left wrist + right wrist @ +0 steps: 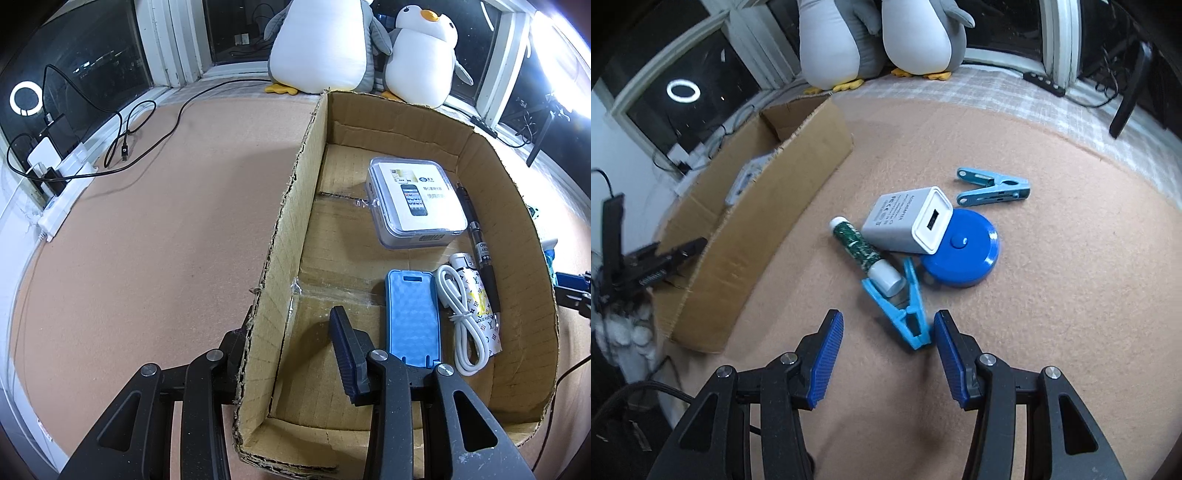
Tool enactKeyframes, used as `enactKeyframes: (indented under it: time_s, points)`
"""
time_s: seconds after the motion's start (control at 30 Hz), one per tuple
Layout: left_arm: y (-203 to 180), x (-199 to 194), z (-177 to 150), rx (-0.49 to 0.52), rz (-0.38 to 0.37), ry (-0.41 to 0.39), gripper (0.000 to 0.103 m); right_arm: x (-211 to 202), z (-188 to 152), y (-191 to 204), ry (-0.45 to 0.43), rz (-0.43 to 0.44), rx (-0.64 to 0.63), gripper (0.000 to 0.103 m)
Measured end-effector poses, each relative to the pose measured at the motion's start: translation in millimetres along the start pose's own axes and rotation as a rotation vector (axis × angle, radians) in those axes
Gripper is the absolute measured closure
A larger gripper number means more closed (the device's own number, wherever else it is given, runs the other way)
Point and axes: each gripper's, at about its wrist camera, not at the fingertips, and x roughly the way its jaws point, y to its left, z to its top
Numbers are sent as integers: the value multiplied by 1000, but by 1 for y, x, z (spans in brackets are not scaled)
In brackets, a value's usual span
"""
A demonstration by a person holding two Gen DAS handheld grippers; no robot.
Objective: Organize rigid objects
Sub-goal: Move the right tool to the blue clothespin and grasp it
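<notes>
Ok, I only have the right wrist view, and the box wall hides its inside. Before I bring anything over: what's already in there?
Observer: The cardboard box holds a clear plastic case, a blue phone case, a coiled white cable, a black pen and a patterned tube.
Operator: Where is there room?
Observer: The floor is bare along the wall farther from your pile; the things lie on the other side.
Operator: And the left gripper?
Observer: The left gripper is open and straddles that wall, one of its fingers inside.
</notes>
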Motion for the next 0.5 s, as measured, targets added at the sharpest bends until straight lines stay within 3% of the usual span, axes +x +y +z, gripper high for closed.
enactKeyframes:
  time_s: [0.27, 0.5]
  points:
    - [0, 0, 0, -2, -1, -1, 63, 9, 7, 11, -4, -82, -65, 57]
    - [0, 0, 0, -4, -4, -1, 63, 8, 5, 15, 4, -115, -88, 79]
